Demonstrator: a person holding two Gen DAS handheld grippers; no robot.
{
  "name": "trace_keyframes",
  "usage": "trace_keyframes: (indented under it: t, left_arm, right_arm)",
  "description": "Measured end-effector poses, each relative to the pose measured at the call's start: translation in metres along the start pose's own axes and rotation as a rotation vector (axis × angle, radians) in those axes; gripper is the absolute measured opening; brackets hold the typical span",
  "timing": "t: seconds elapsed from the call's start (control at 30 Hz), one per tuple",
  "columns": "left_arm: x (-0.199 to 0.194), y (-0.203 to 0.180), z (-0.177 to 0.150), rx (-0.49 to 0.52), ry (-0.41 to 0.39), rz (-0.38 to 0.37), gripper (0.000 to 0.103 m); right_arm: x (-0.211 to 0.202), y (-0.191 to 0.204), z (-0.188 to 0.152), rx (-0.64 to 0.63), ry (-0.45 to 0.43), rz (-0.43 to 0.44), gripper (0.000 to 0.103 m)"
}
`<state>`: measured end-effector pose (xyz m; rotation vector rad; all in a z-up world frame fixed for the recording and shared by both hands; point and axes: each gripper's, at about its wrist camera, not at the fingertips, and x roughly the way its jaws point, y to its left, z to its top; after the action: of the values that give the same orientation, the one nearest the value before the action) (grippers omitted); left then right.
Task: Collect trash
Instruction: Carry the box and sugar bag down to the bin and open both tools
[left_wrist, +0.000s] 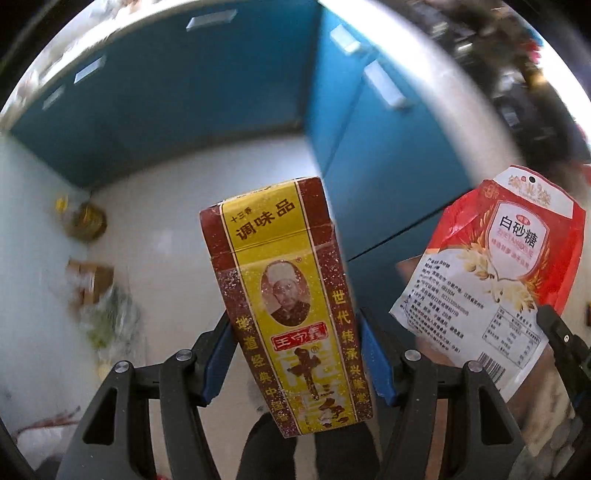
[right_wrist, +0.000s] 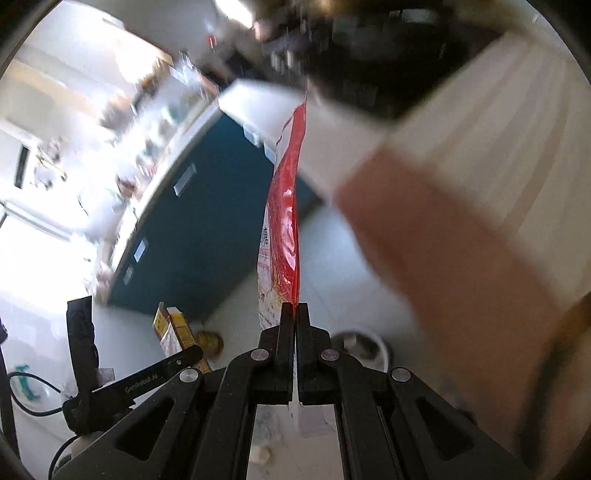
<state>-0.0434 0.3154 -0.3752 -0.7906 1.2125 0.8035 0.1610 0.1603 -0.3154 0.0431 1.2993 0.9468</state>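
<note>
The seasoning box (left_wrist: 288, 306), red-brown and yellow with a chef's portrait, stands nearly upright between the blue pads of the left gripper (left_wrist: 295, 354), its long axis running away from the camera and leaning slightly left; the pads press its two narrow sides, holding it above the pale floor (left_wrist: 192, 206). The right gripper (right_wrist: 294, 317) has its fingers pinched fully together on the lower edge of a red and white sugar bag (right_wrist: 284, 221), which rises edge-on, straight up from the jaws. Both grippers tilt steeply downward beside teal cabinets (left_wrist: 184, 92). Scattered litter (left_wrist: 99, 295) lies by the wall at left. A blurred forearm (right_wrist: 443, 240) crosses the right view.
</note>
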Motion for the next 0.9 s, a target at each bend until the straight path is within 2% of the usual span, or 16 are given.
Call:
trace_keyframes:
  t: [0.17, 0.27, 0.4, 0.47, 0.57, 0.67, 0.77, 0.8, 0.83, 0.87, 0.9]
  left_arm:
    - [0.116, 0.055, -0.018, -0.094, 0.112, 0.037, 0.060]
    - [0.206, 0.085, -0.032, -0.151, 0.190, 0.053, 0.060]
    - [0.305, 0.103, -0.041, -0.199, 0.251, 0.046, 0.060]
    - [0.356, 0.107, -0.048, -0.200, 0.275, 0.038, 0.060]
    - [0.410, 0.115, -0.057, -0.191, 0.297, 0.045, 0.060]
    - [0.441, 0.121, -0.064, -0.190, 0.318, 0.050, 0.061]
    - [0.451, 0.128, -0.069, -0.202, 0.322, 0.059, 0.063]
    - [0.450, 0.127, -0.069, -0.211, 0.322, 0.058, 0.067]
    - [0.447, 0.129, -0.070, -0.219, 0.316, 0.056, 0.072]
    - [0.444, 0.128, -0.069, -0.221, 0.313, 0.059, 0.091]
    - [0.442, 0.130, -0.069, -0.228, 0.315, 0.061, 0.103]
  right_arm:
    - [0.118, -0.017, -0.048, -0.015, 0.132, -0.050, 0.001]
    - [0.195, -0.043, -0.076, -0.037, 0.205, -0.084, 0.001]
    - [0.306, -0.094, -0.113, -0.067, 0.296, -0.130, 0.001]
    - [0.351, -0.117, -0.129, -0.083, 0.332, -0.149, 0.001]
    - [0.403, -0.140, -0.149, -0.105, 0.386, -0.174, 0.001]
    - [0.444, -0.155, -0.169, -0.147, 0.436, -0.196, 0.001]
    - [0.472, -0.162, -0.187, -0.182, 0.521, -0.196, 0.001]
    - [0.477, -0.162, -0.188, -0.184, 0.533, -0.205, 0.005]
    - [0.481, -0.161, -0.190, -0.194, 0.555, -0.215, 0.008]
    - [0.483, -0.160, -0.192, -0.200, 0.568, -0.224, 0.011]
    - [0.483, -0.160, -0.194, -0.199, 0.580, -0.235, 0.020]
